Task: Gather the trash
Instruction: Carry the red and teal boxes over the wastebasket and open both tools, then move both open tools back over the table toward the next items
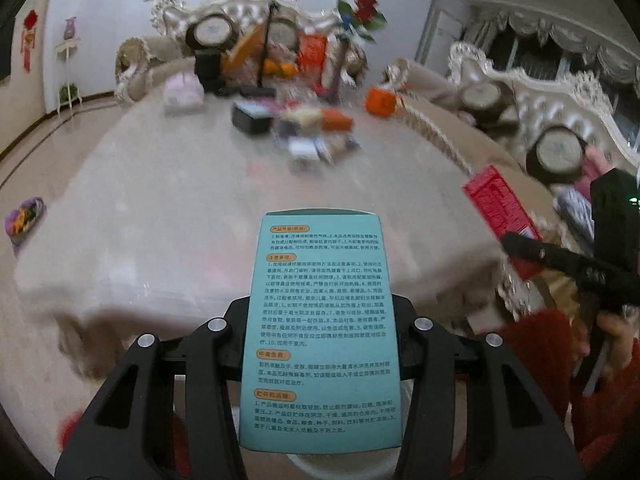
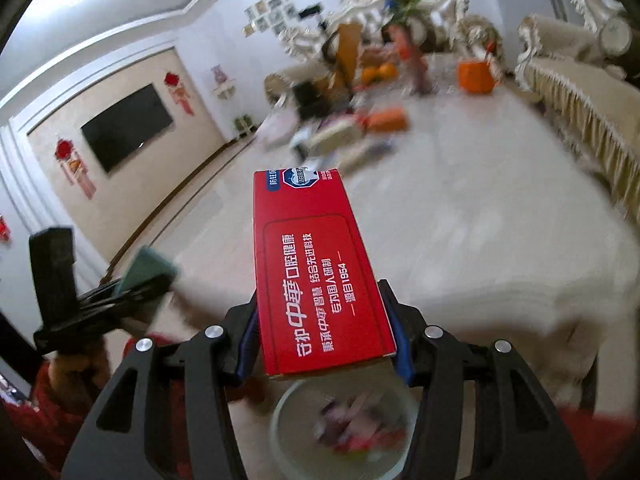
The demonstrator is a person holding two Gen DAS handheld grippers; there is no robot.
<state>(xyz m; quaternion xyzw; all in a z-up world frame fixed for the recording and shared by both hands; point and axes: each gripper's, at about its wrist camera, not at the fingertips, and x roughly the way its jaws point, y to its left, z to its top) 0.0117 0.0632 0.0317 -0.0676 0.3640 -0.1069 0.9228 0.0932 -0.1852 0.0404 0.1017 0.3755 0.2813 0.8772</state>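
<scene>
My left gripper [image 1: 320,320] is shut on a teal box [image 1: 320,320] printed with Chinese text, held above the near edge of the cloth-covered table [image 1: 160,220]. My right gripper [image 2: 324,320] is shut on a red toothpaste box [image 2: 316,272], held over a white bin [image 2: 340,432] that holds several scraps. The red box also shows at the right of the left wrist view [image 1: 500,212]; the teal box shows at the left of the right wrist view [image 2: 148,268]. A heap of small boxes and wrappers [image 1: 312,132] lies at the table's far middle.
An orange container [image 1: 382,102], a fruit bowl with oranges [image 1: 280,68], a pink pouch [image 1: 182,90] and flowers [image 1: 360,12] stand at the table's far end. Ornate sofas [image 1: 540,100] run along the right and back. A TV [image 2: 124,128] hangs on the left wall.
</scene>
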